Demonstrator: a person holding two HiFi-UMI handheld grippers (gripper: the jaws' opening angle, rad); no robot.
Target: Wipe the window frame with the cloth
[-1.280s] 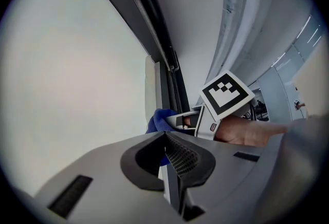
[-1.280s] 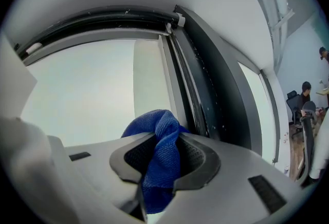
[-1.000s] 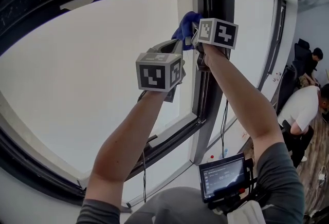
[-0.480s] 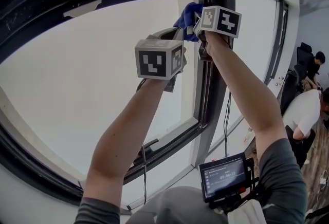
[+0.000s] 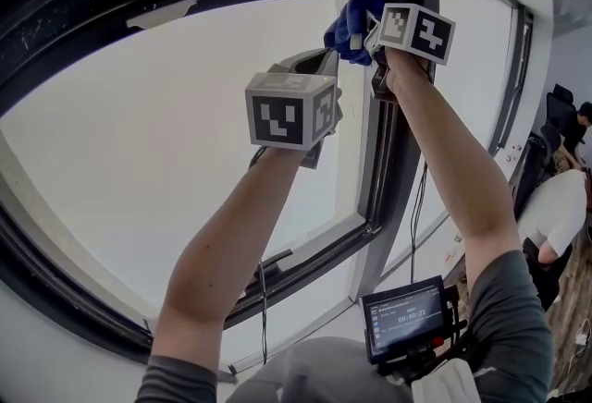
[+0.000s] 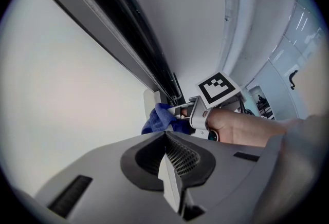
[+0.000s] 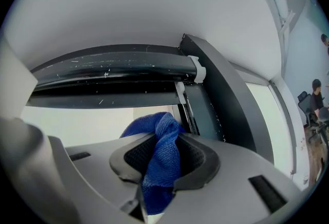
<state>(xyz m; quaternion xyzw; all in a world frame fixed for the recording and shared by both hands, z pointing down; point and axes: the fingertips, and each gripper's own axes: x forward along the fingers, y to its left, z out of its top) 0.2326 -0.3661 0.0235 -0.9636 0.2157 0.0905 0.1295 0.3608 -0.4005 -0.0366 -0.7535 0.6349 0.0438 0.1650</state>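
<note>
A blue cloth (image 5: 351,18) is pinched in my right gripper (image 5: 369,34), which is shut on it high up by the upper corner of the black window frame (image 5: 400,128). In the right gripper view the cloth (image 7: 163,153) bulges out between the jaws, just below the frame's top bar (image 7: 113,71) and beside its upright (image 7: 211,102). My left gripper (image 5: 325,68) hangs a little lower and to the left, in front of the pane, shut with nothing in it. From the left gripper (image 6: 165,134) I see the cloth (image 6: 158,120) and the right gripper's marker cube (image 6: 219,89).
A second window (image 5: 467,87) runs on to the right of the upright. People (image 5: 560,207) stand by the far right edge. A small screen (image 5: 403,318) sits at chest height, and a cable (image 5: 421,198) hangs along the frame.
Both grippers have risen along the frame's upright towards its upper corner, the right one carrying the cloth with it.
</note>
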